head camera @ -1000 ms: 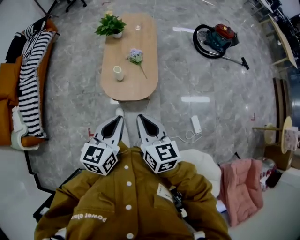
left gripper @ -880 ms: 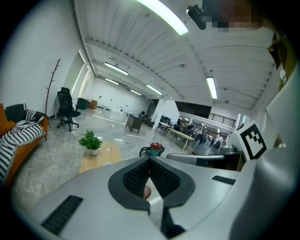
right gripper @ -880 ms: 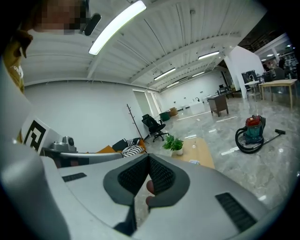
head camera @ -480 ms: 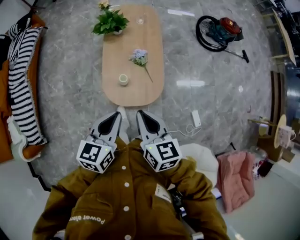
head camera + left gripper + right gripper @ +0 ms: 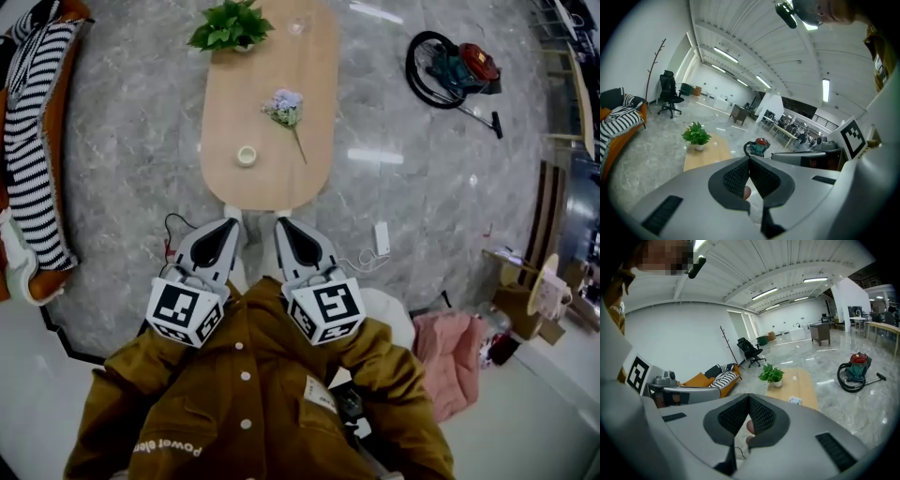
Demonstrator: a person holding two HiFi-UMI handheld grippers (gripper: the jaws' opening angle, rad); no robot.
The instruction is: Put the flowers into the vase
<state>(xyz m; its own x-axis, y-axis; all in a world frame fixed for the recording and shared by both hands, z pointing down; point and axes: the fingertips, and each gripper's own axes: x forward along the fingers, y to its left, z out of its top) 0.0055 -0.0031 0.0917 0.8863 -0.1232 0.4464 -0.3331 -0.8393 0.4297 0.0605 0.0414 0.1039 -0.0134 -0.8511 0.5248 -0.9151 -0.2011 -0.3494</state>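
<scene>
Since the earlier frames: table [image 5: 267, 187] came closer, its near end now just ahead of both jaw tips; flowers and vase kept their places on it.

Left gripper [image 5: 228, 226], right gripper [image 5: 284, 225]: jaws of each pressed together, nothing between them.

Flowers [image 5: 285, 105]: lying flat on the table, well ahead of the right jaws, stem end toward them.

Vase [image 5: 247, 156]: upright, ahead of the left jaws, nearer than the flowers and apart from them.

Risks, as judged:
- The thin stem, flat on the wood, could slip out of a pinch or be crushed.
- The small vase could tip as the stem went in, the bloom being the heavy end.
- The cable [image 5: 178, 228] beside the left jaws could catch a foot.

Writing: jacket [image 5: 216, 412] hem read "power", then perhaps "elan", too small to be sure. Cubes [image 5: 185, 314] bore square markers only.
</scene>
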